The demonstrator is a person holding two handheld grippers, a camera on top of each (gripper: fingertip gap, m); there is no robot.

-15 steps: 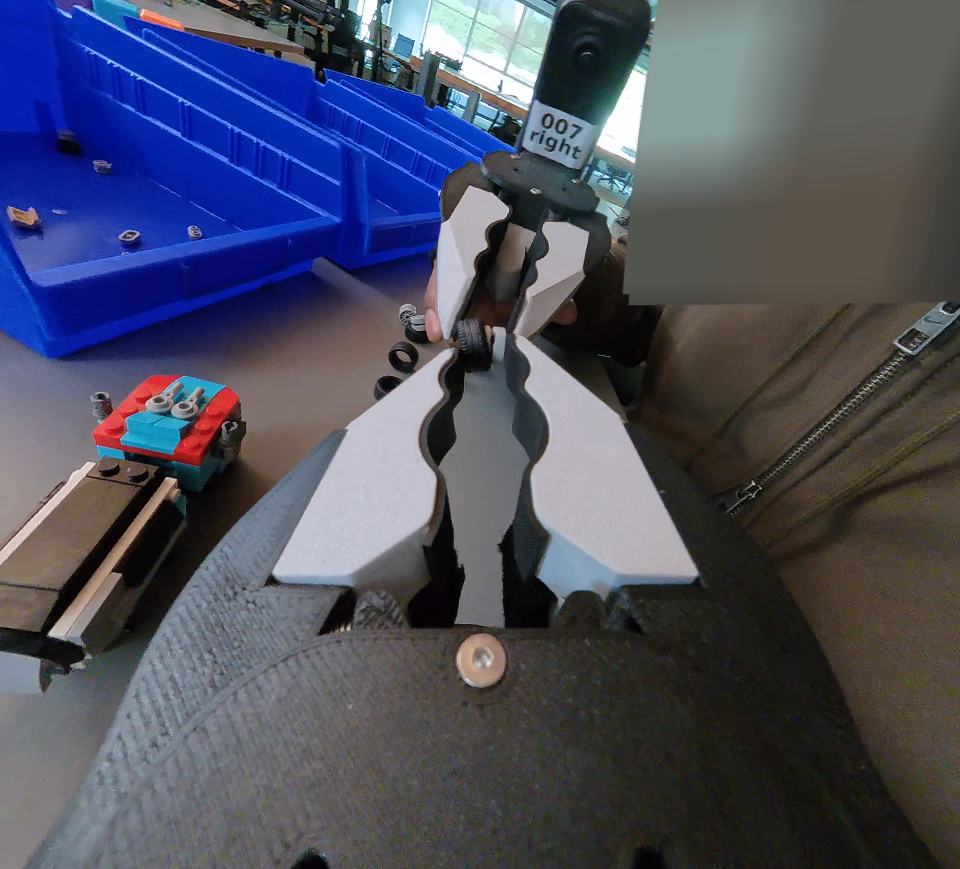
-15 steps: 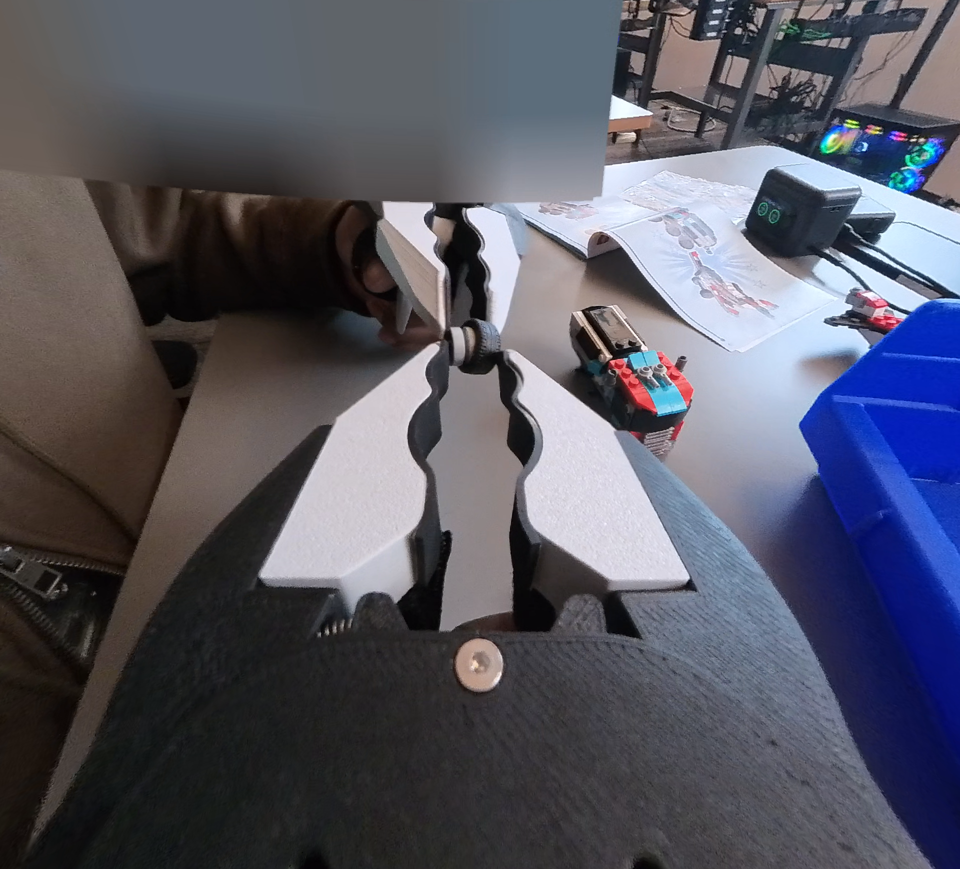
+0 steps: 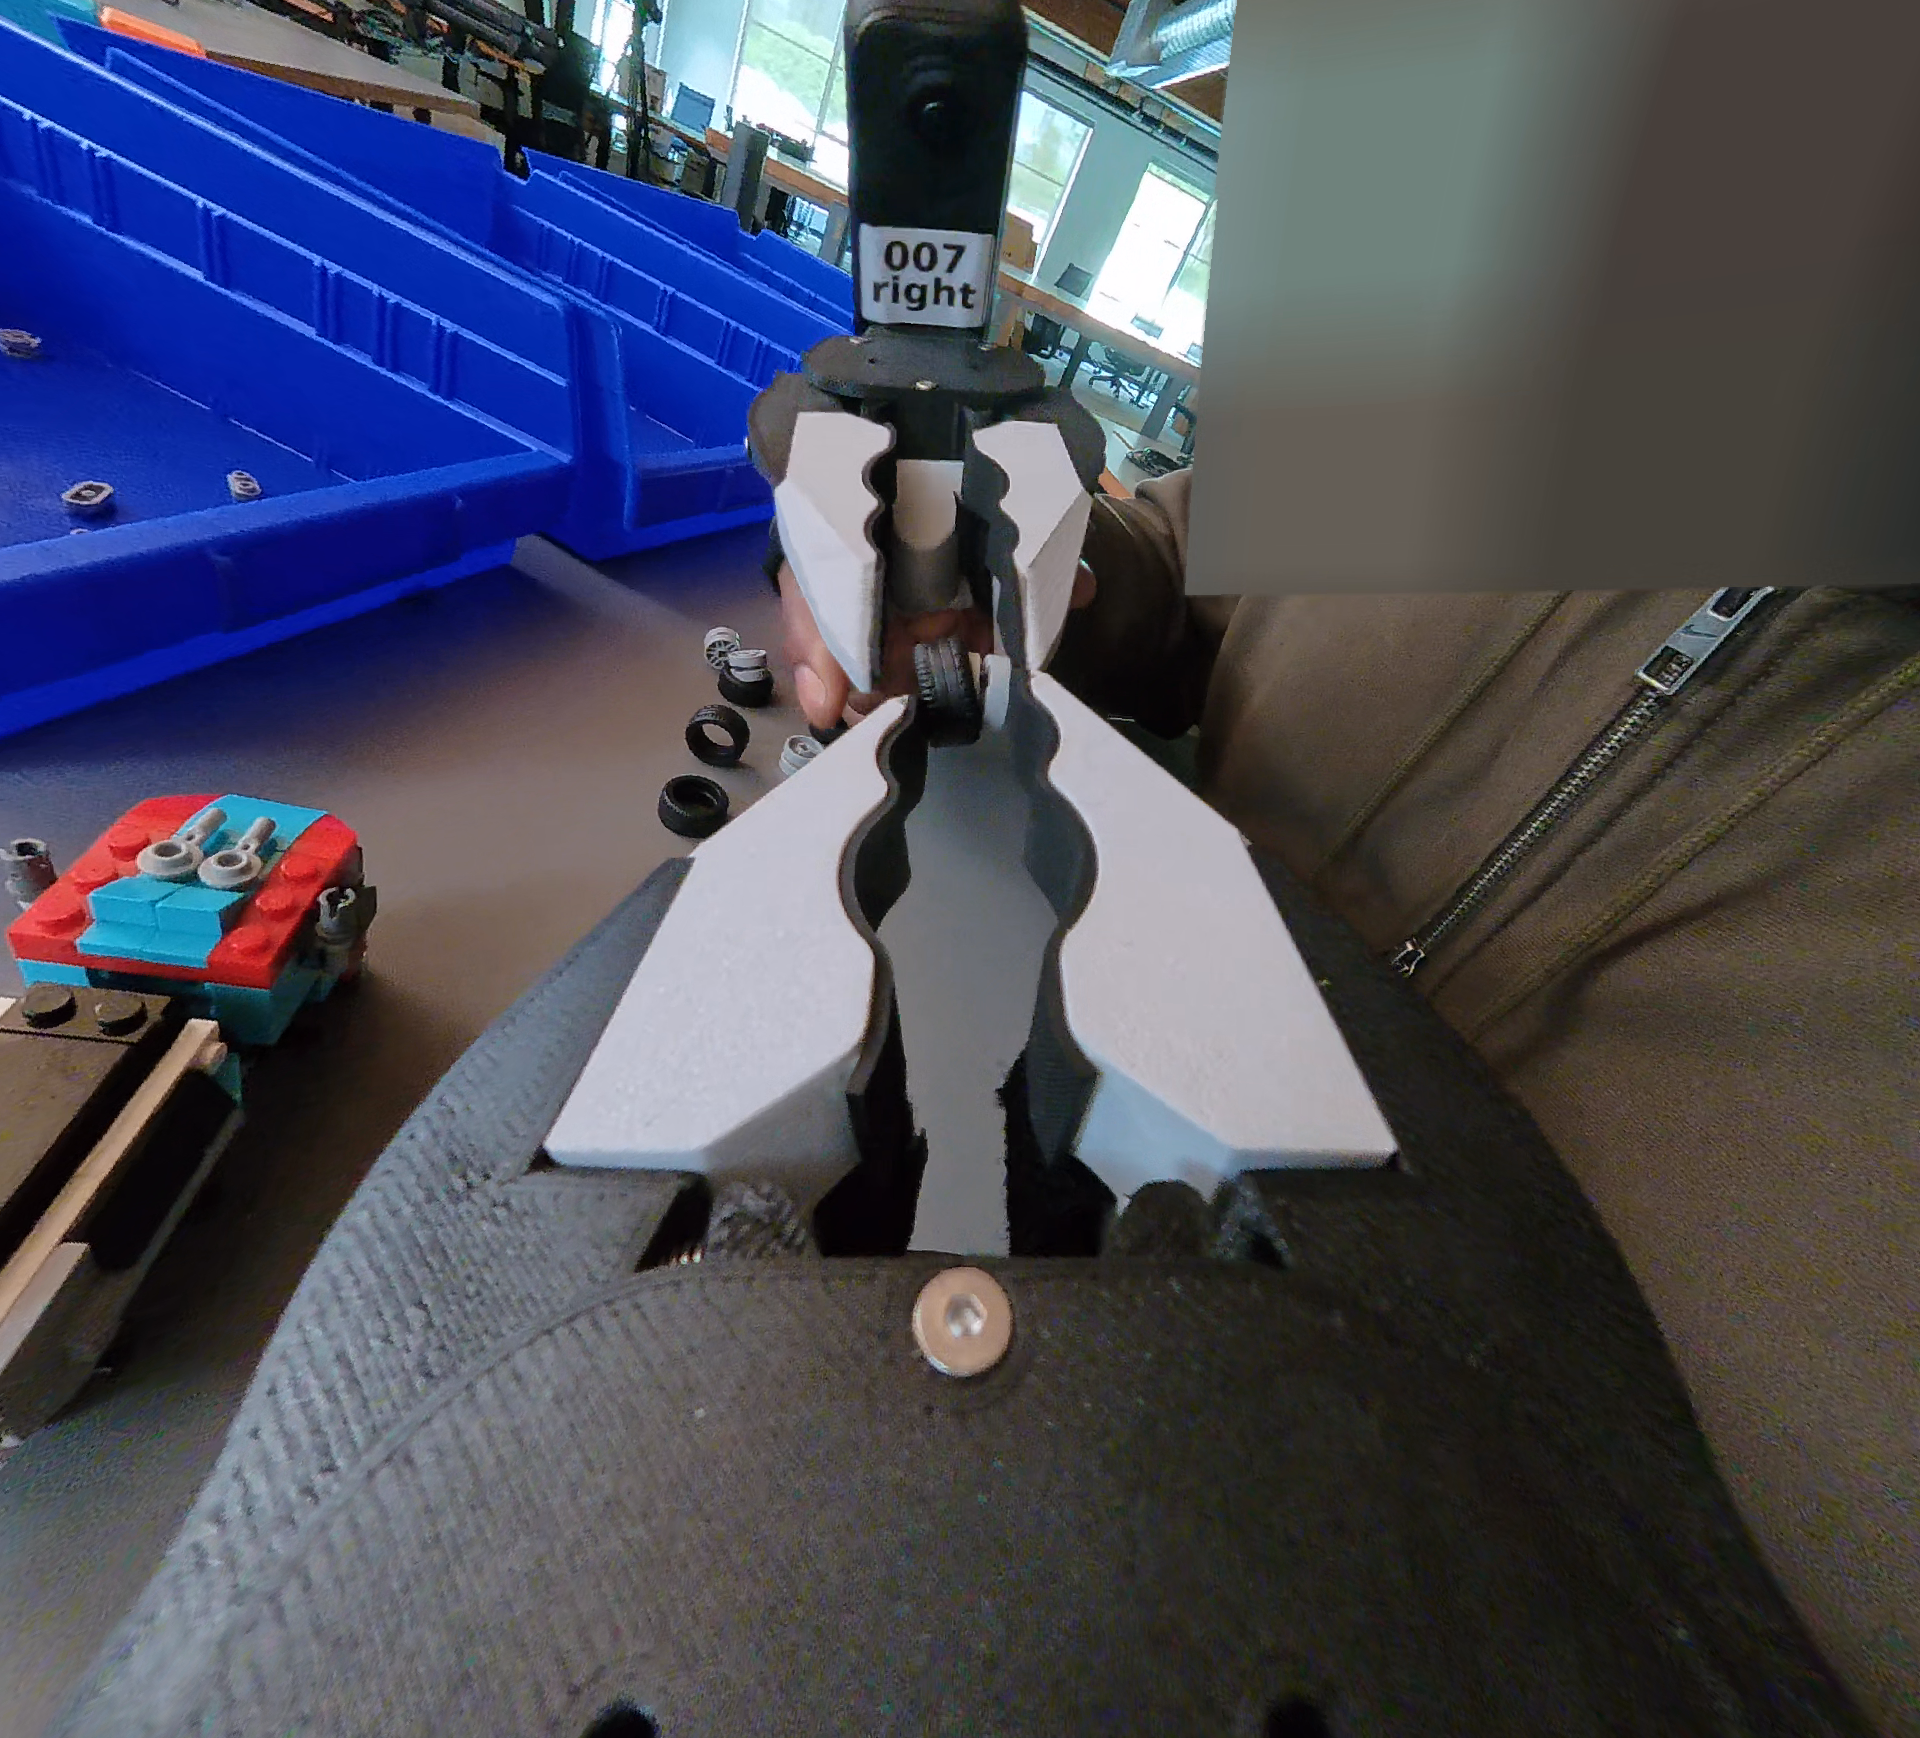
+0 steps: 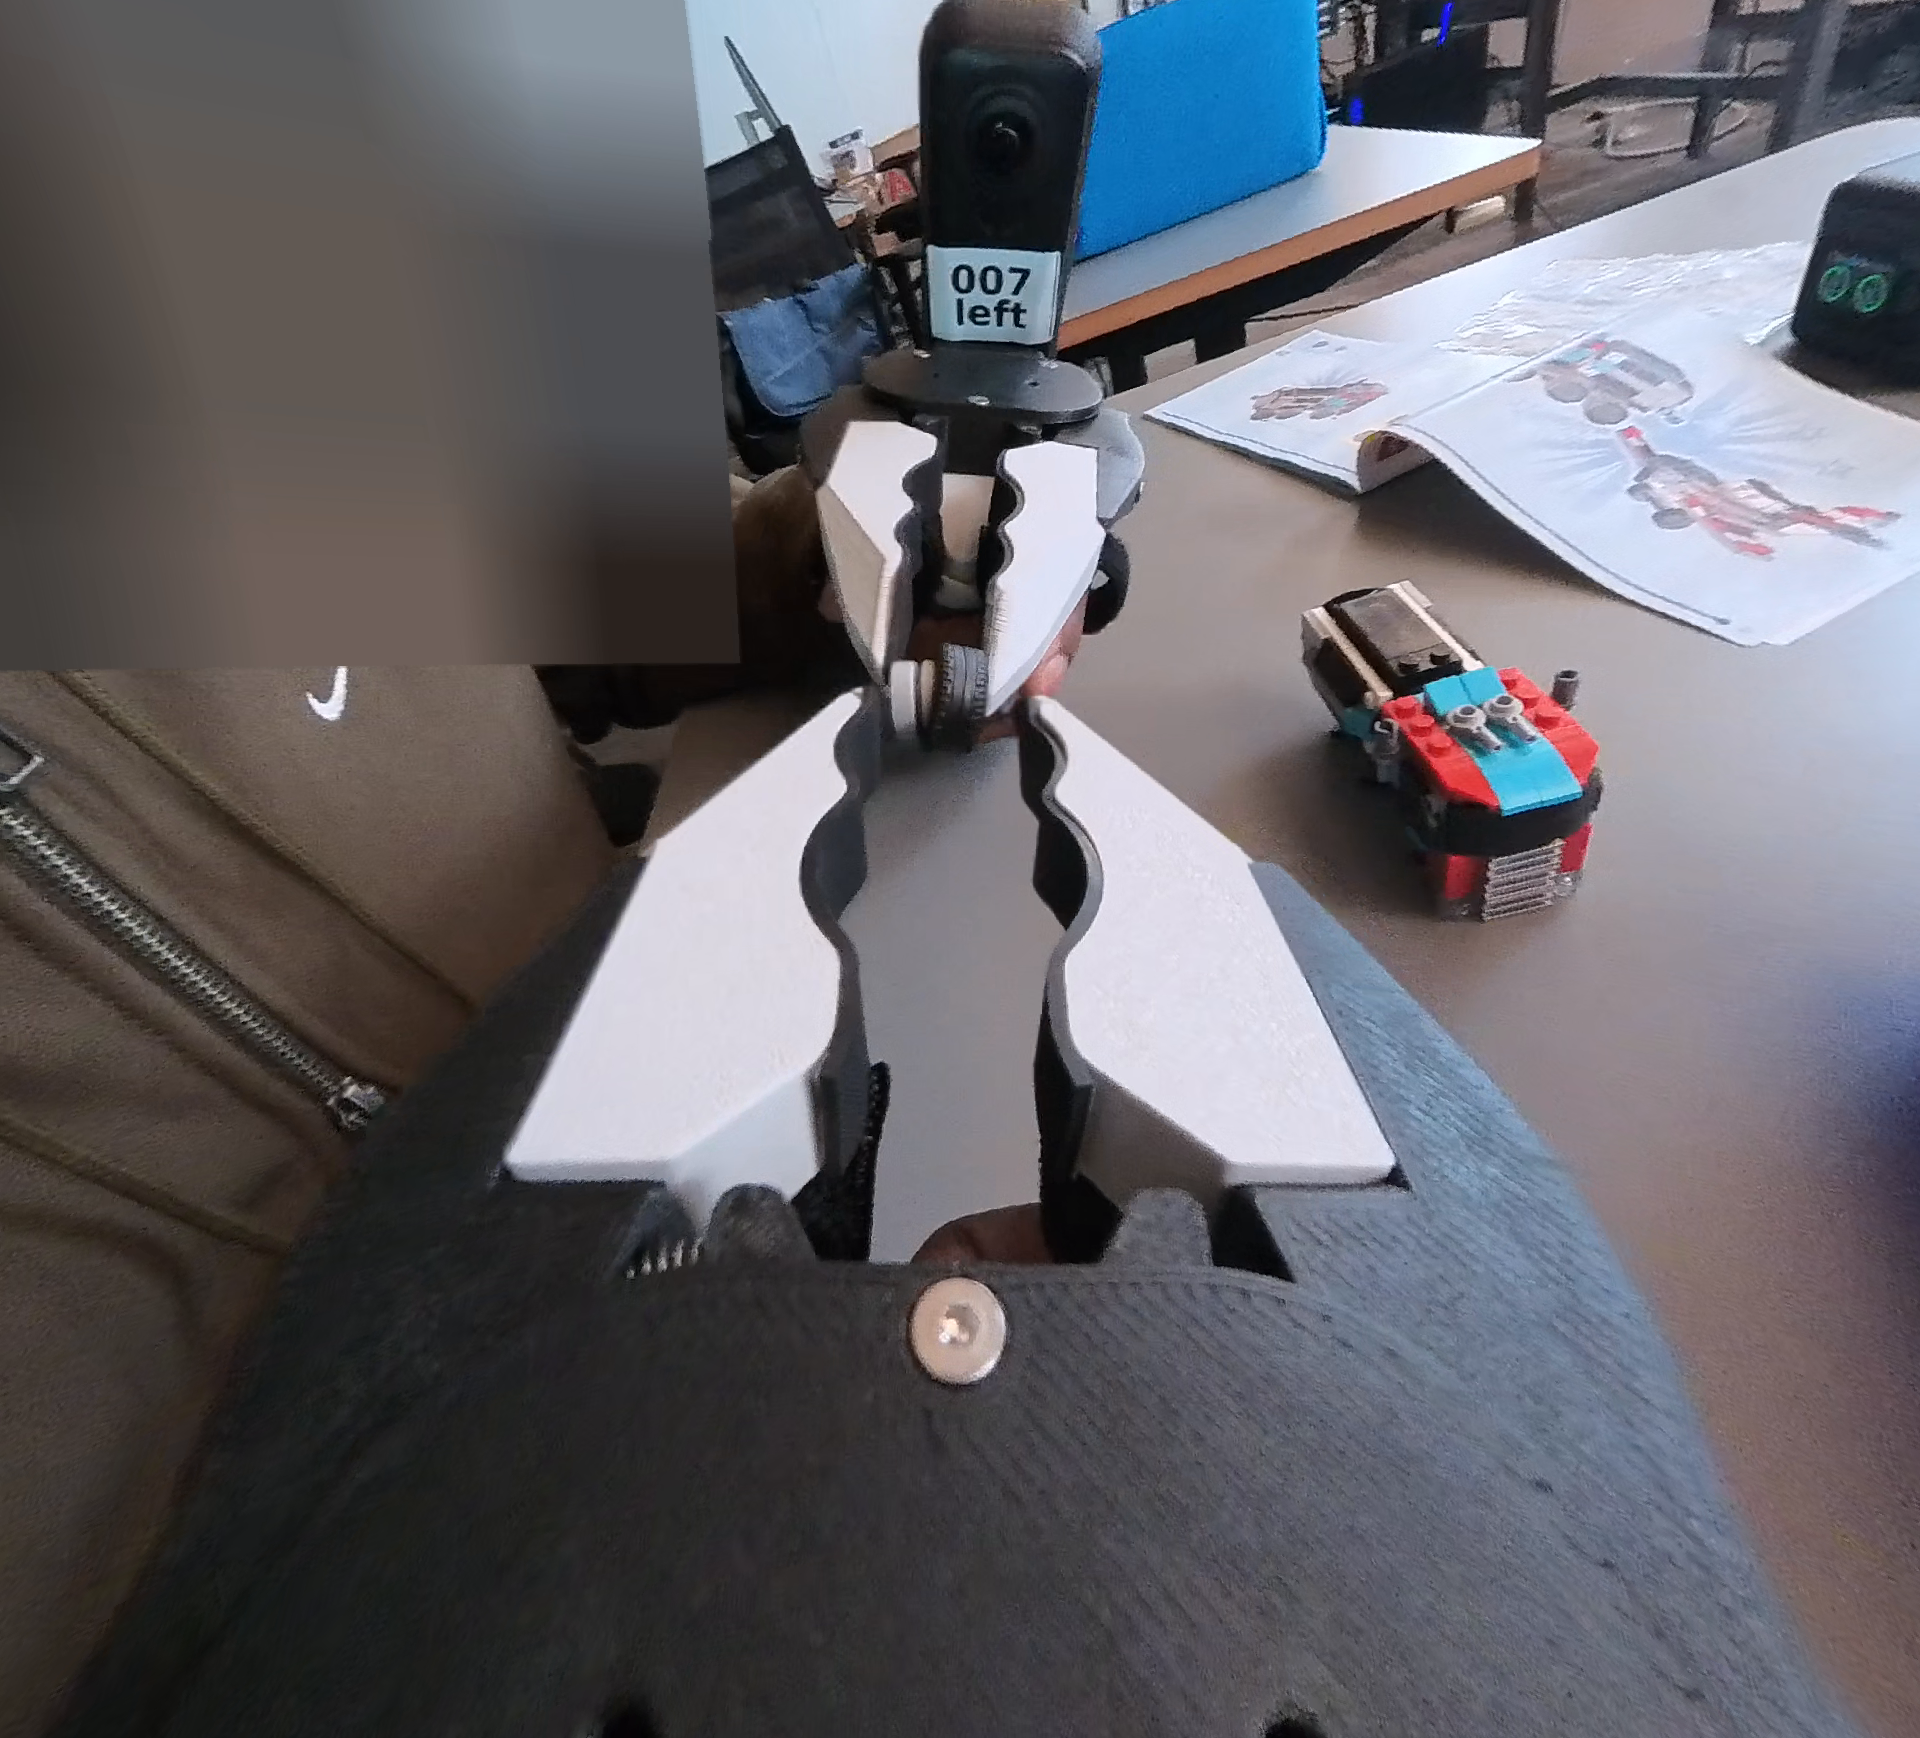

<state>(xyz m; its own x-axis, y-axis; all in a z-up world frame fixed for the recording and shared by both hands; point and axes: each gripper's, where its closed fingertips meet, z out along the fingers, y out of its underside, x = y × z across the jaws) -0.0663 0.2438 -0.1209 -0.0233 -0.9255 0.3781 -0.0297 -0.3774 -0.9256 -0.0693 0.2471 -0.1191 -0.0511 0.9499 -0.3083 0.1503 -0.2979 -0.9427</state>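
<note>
My left gripper [image 3: 964, 701] is shut on a small wheel, a black tyre [image 3: 948, 689] on a light grey hub [image 3: 994, 686], with its pads pressing on the two ends. It holds the wheel in the air above the dark table [image 3: 468, 753]. My right gripper [image 3: 943, 668] faces it tip to tip. In the right wrist view the right gripper [image 4: 951, 712] stands open around the same tyre [image 4: 964, 689] and hub [image 4: 902, 696], with a gap beside its right fingertip [image 4: 1042, 722]. The left gripper [image 4: 945, 686] pinches the wheel there.
A red, teal and black brick car [image 3: 187, 899] [image 4: 1475, 774] stands on the table. Loose tyres [image 3: 717, 738] and hubs [image 3: 722, 647] lie beyond it. Blue bins [image 3: 312, 400] line the far left. An open booklet [image 4: 1558, 462] and a black device [image 4: 1865, 275] lie at the right. A person's olive jacket [image 3: 1610, 961] is close by. The tips of both grippers are at nearly the same place.
My right gripper's fingers have spread and let go of the wheel. My left gripper still grips it. Both grippers have tilted to face each other more squarely.
</note>
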